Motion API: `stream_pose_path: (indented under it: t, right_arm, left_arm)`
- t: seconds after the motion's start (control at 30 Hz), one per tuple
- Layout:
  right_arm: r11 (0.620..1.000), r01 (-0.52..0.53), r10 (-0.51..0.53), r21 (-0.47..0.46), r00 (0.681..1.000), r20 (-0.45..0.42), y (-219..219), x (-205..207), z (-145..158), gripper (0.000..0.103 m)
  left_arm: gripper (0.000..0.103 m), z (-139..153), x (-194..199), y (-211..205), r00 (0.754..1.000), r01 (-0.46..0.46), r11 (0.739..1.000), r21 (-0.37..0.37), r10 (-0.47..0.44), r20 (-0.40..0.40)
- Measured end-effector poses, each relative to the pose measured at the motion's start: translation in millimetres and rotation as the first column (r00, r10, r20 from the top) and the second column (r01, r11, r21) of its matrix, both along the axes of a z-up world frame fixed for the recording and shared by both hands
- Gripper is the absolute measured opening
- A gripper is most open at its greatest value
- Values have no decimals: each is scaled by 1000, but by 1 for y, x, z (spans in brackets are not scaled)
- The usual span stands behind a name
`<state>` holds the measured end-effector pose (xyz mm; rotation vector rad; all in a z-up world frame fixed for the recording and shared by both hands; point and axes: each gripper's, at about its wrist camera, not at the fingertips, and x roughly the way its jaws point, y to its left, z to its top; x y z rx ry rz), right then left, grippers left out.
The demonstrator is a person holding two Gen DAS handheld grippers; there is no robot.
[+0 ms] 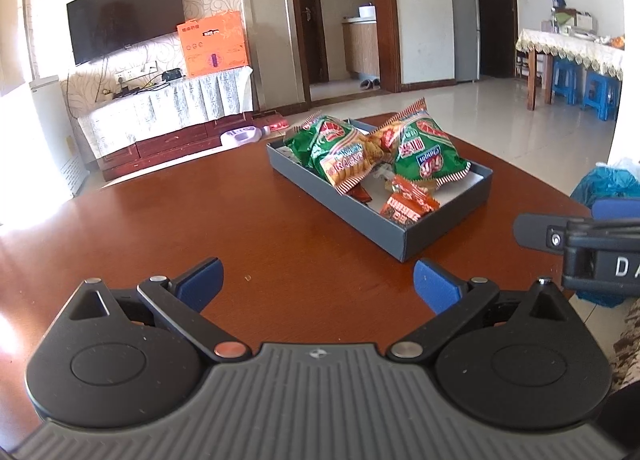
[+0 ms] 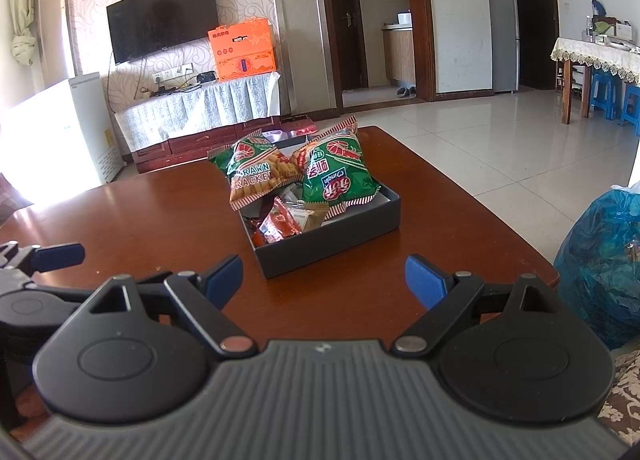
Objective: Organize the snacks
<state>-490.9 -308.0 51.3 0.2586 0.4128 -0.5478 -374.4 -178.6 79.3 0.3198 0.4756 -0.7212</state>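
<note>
Snacks sit piled in the grey box (image 2: 328, 244) on the table (image 1: 200, 220): two green prawn cracker bags (image 2: 256, 176) on top, small orange packets (image 1: 408, 204) at the near end. We see both grippers hovering short of it, nothing held. Left gripper (image 1: 318, 284) jaws stand apart, empty; right gripper (image 2: 324, 280) jaws likewise wide apart, empty. The box lies ahead of both, just right of the left jaws, almost dead centre for the right, long axis running away from us. We judge the right hand nearer.
</note>
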Motion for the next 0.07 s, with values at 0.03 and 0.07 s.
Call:
stream_pose_path:
  t: [0.03, 0.07]
  right_arm:
    - [1000, -1, 1, -1, 1000, -2, -1, 0, 0, 90]
    - [1000, -2, 2, -1, 1000, -3, -2, 0, 0, 90]
  left_arm:
    - [103, 0, -1, -1, 1000, 5, 1000, 3, -5, 4]
    - [103, 0, -2, -1, 1000, 10, 1000, 4, -10, 6]
